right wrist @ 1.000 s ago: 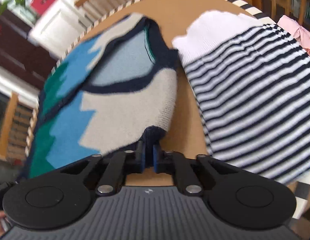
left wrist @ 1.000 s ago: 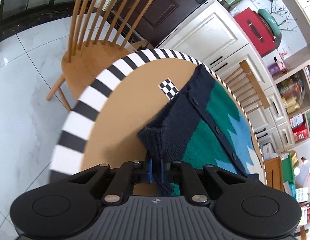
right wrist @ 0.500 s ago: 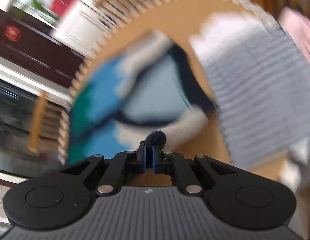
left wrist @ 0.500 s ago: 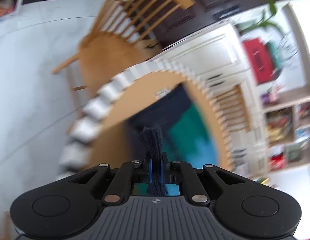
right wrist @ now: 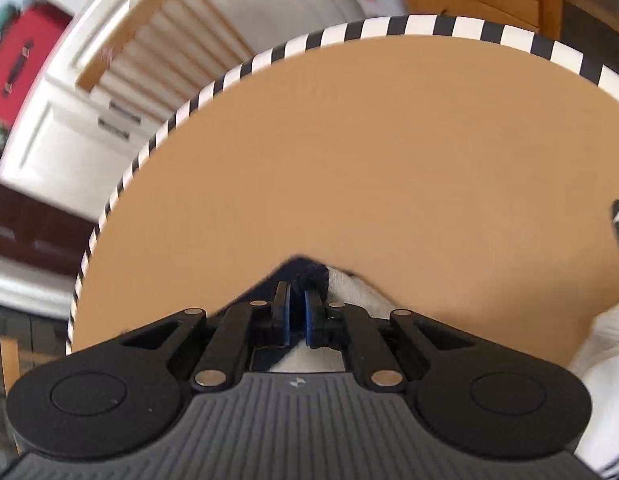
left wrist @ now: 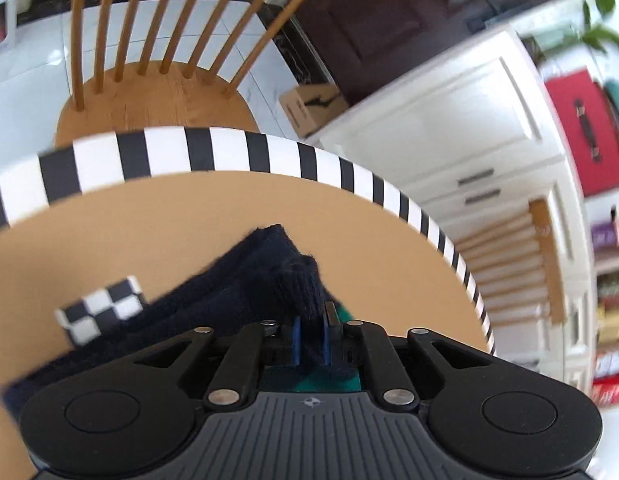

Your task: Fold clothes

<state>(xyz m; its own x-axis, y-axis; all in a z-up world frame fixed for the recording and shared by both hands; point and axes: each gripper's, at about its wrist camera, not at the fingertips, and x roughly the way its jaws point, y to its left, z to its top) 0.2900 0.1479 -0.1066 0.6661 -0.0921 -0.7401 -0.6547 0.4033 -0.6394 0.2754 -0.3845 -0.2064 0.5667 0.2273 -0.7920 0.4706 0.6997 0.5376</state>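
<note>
Both sets of jaws are clamped on the knitted cardigan (left wrist: 269, 280): the left gripper (left wrist: 310, 334) pinches a navy ribbed fold, the right gripper (right wrist: 297, 312) a navy edge beside cream knit. It lies bunched on the round tan bench (right wrist: 369, 160), just ahead of the jaws. A checkered marker (left wrist: 101, 310) touches the cardigan's left side. Beyond the striped rim stands a wooden chair (left wrist: 157, 100).
</note>
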